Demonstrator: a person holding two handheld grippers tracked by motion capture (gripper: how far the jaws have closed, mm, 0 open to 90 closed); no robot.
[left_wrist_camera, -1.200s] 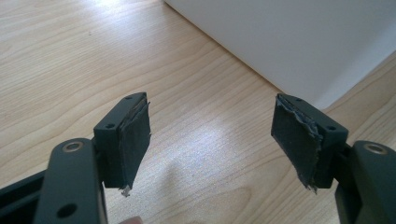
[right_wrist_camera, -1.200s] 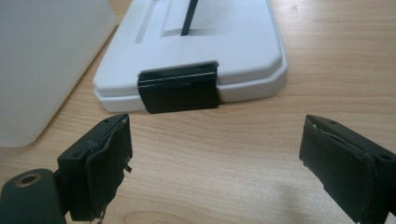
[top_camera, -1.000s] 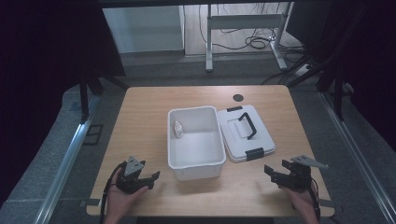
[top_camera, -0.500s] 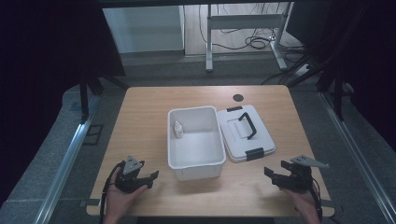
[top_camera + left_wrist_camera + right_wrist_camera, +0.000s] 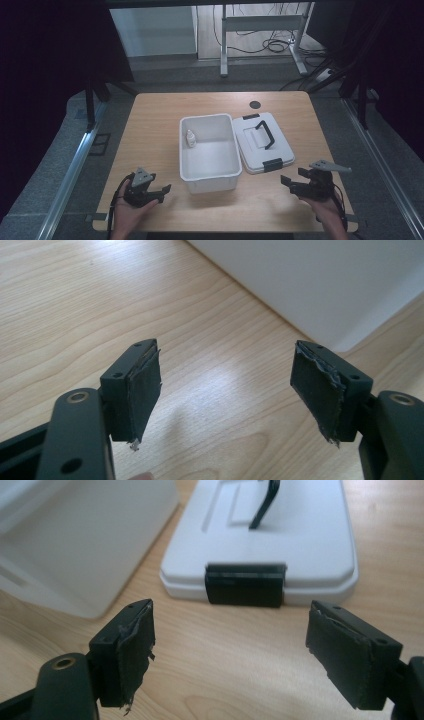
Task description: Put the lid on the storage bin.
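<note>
A light wooden desk [image 5: 150,130] fills the middle of the high view. At its centre sits an open white bin [image 5: 210,152], with a white lid [image 5: 262,142] lying flat just right of it. A small dark disc [image 5: 255,105] lies near the upper edge.

Too small to identify: the small white bottle [image 5: 190,138] inside the bin [image 5: 209,177]; cut off by the frame: the lid [image 5: 280,540].

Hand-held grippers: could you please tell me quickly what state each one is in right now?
Left hand-held gripper: open, holding nothing.
Right hand-held gripper: open, holding nothing.
</note>
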